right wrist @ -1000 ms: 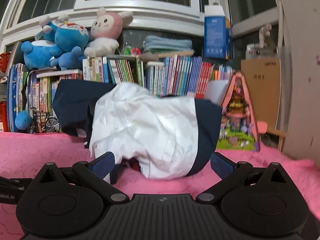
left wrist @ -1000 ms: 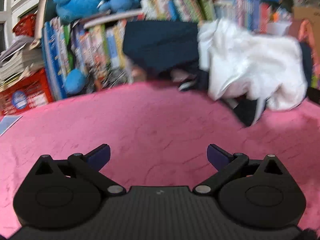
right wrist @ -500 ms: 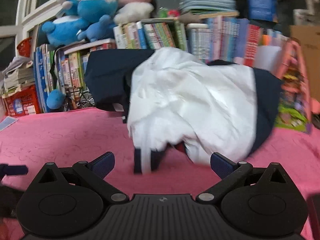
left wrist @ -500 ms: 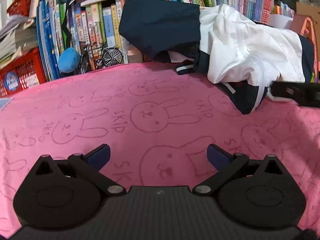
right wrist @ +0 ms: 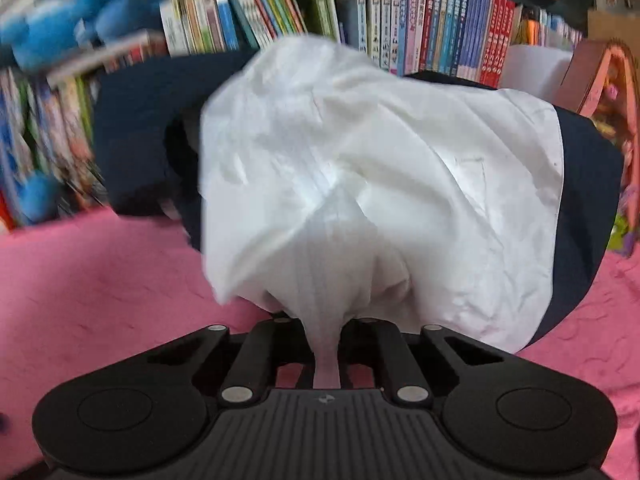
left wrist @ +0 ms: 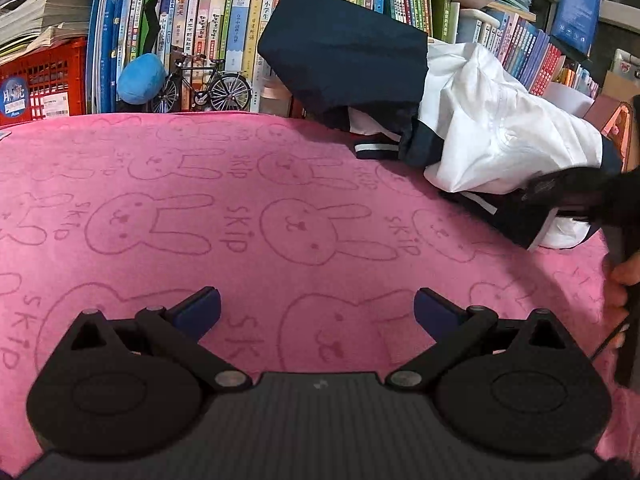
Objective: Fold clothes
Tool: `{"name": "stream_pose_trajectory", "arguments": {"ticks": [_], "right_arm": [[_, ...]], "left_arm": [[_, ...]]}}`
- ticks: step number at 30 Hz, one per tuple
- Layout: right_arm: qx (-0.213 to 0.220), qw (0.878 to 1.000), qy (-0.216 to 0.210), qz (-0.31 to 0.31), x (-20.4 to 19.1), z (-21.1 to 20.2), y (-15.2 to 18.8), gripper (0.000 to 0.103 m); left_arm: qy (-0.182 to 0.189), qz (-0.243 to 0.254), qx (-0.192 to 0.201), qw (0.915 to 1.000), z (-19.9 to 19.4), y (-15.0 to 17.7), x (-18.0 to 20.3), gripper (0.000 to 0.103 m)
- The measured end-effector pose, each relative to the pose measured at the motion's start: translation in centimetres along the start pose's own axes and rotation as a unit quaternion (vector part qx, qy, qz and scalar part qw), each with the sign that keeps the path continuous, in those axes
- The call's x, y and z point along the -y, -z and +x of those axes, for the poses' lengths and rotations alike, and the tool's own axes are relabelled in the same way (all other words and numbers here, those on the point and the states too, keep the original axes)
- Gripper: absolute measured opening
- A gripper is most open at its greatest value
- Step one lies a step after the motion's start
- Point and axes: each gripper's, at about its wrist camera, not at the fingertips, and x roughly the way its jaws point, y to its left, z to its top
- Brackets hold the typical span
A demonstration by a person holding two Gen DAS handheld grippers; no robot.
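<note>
now clamped on white garment (right wrist: 360,184), right tool (right wrist: 326,344); blanket (left wrist: 280,200) reads "skip".

The matte black plastic left gripper (left wrist: 316,308) has blue-padded fingers (left wrist: 198,307). Silver pivot screws fasten its linkage bars. Its base is ribbed.

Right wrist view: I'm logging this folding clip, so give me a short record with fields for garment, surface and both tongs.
garment: crumpled white and navy garment, unfolded, on the blanket
surface: pink rabbit-print blanket
right tongs: shut, pinching white fabric
left tongs: open, empty, over bare blanket
backdrop: books, toy bicycle
</note>
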Motion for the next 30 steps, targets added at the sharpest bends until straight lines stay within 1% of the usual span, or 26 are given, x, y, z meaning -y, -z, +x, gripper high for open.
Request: {"name": "stream_pose_trajectory", "arguments": {"ticks": [3, 6, 8, 10, 12, 13, 15, 17, 19, 20, 21, 23, 24, 25, 26, 27, 29, 30], "right_arm": [[0.026, 0.999, -0.023, -0.005, 0.2, -3.3, -0.7, 0.010], [0.057, 0.997, -0.048, -0.004, 0.5, -7.1, -1.3, 0.010], [0.073, 0.994, -0.082, 0.008, 0.7, -10.3, -1.4, 0.010], [0.084, 0.988, -0.126, 0.010, 1.2, -13.4, -1.9, 0.010], [0.092, 0.983, -0.156, 0.000, 1.2, -15.9, -2.5, 0.010], [0.097, 0.981, -0.168, -0.007, 1.2, -17.1, -2.5, 0.010], [0.091, 0.978, -0.188, -0.004, 1.4, -18.4, -2.6, 0.010], [0.075, 0.977, -0.201, 0.002, 1.9, -18.8, -2.6, 0.010], [0.059, 0.979, -0.197, -0.002, 2.3, -18.7, -2.2, 0.011], [0.051, 0.979, -0.196, -0.004, 2.4, -18.3, -1.9, 0.012], [0.042, 0.980, -0.196, -0.006, 2.4, -17.9, -1.6, 0.012], [0.029, 0.979, -0.200, 0.004, 3.2, -17.1, -0.7, 0.016], [0.028, 0.979, -0.203, 0.010, 3.5, -16.8, -0.4, 0.017], [0.028, 0.978, -0.205, 0.015, 3.8, -16.6, -0.1, 0.021], [0.029, 0.978, -0.206, 0.019, 4.0, -16.6, 0.3, 0.028], [0.032, 0.978, -0.204, 0.023, 4.2, -16.6, 0.6, 0.031], [0.039, 0.978, -0.202, 0.019, 4.5, -17.2, 1.3, 0.044], [0.044, 0.978, -0.202, 0.013, 4.5, -17.6, 1.7, 0.049]], "left_arm": [[0.012, -0.016, 0.006, 0.9998, -0.1, 0.0, -0.5, 0.103], [0.036, -0.045, 0.017, 0.9982, -0.3, -0.1, -1.4, 0.103], [0.042, -0.041, 0.020, 0.9981, -0.5, -0.1, -1.3, 0.103], [0.041, -0.002, 0.025, 0.9988, -1.0, -0.1, -0.2, 0.103], [0.049, 0.052, 0.037, 0.9968, -2.0, 0.1, 1.3, 0.103], [0.059, 0.076, 0.044, 0.9943, -2.5, 0.2, 2.2, 0.103], [0.092, 0.114, 0.060, 0.9874, -3.8, 0.4, 3.6, 0.103], [0.120, 0.128, 0.067, 0.9822, -4.8, 0.1, 4.3, 0.103], [0.156, 0.121, 0.070, 0.9778, -6.0, -0.4, 4.2, 0.103], [0.179, 0.119, 0.073, 0.9740, -6.7, -0.5, 4.0, 0.103], [0.192, 0.120, 0.078, 0.9708, -7.3, -0.5, 3.7, 0.103], [0.195, 0.132, 0.090, 0.9677, -8.2, -0.3, 3.5, 0.103], [0.188, 0.137, 0.094, 0.9681, -8.3, -0.1, 3.5, 0.103], [0.174, 0.144, 0.091, 0.9699, -7.8, 0.0, 3.7, 0.103], [0.164, 0.151, 0.085, 0.9712, -7.2, 0.0, 4.2, 0.103], [0.152, 0.159, 0.079, 0.9724, -6.5, 0.0, 4.7, 0.103], [0.114, 0.175, 0.069, 0.9756, -5.4, 0.1, 5.9, 0.103], [0.095, 0.181, 0.069, 0.9764, -5.1, 0.1, 6.2, 0.103]]}}
